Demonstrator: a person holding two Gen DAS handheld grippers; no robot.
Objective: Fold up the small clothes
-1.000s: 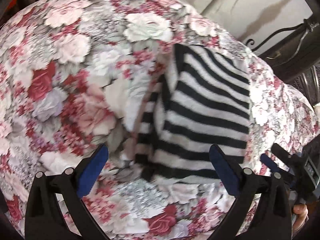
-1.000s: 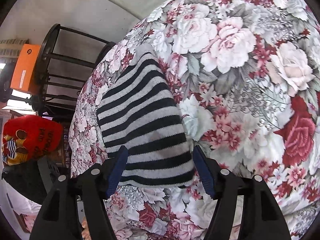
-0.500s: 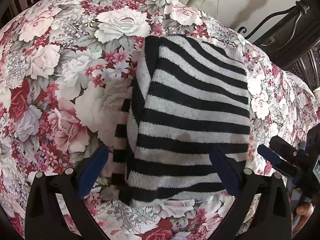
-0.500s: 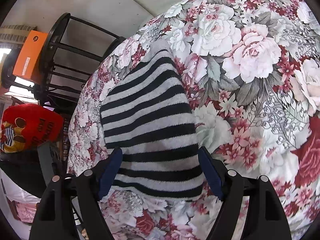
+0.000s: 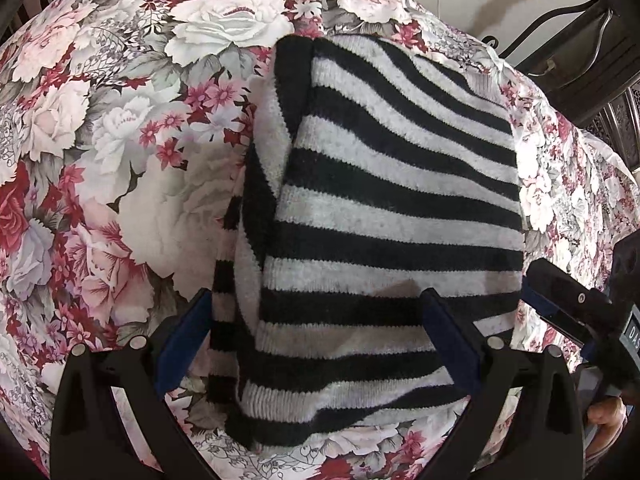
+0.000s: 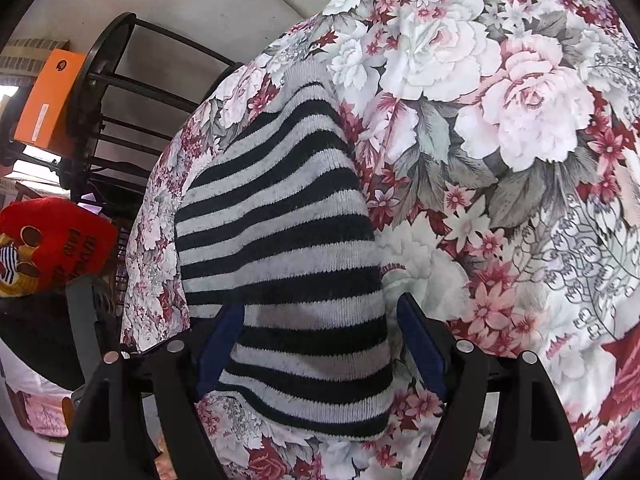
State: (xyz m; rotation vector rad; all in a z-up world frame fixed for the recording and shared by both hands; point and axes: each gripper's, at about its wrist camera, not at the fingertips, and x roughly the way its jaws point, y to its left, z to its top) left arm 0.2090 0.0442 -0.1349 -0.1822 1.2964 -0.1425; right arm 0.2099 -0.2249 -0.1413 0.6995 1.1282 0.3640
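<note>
Striped knit garment [image 5: 392,216] lies folded on the floral-covered surface [image 5: 120,168]. Left claw [image 5: 316,344] is spread, fingers straddling the garment's near edge. Right claw [image 6: 320,344] is likewise spread over the garment, pads not pressing it.

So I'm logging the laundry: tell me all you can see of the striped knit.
The striped knit is soft, fuzzy fabric in black and pale grey bands. It lies folded flat on the flowered sheet, with extra layers showing along one side. Both the left gripper and right gripper straddle its near edge, open.
</note>
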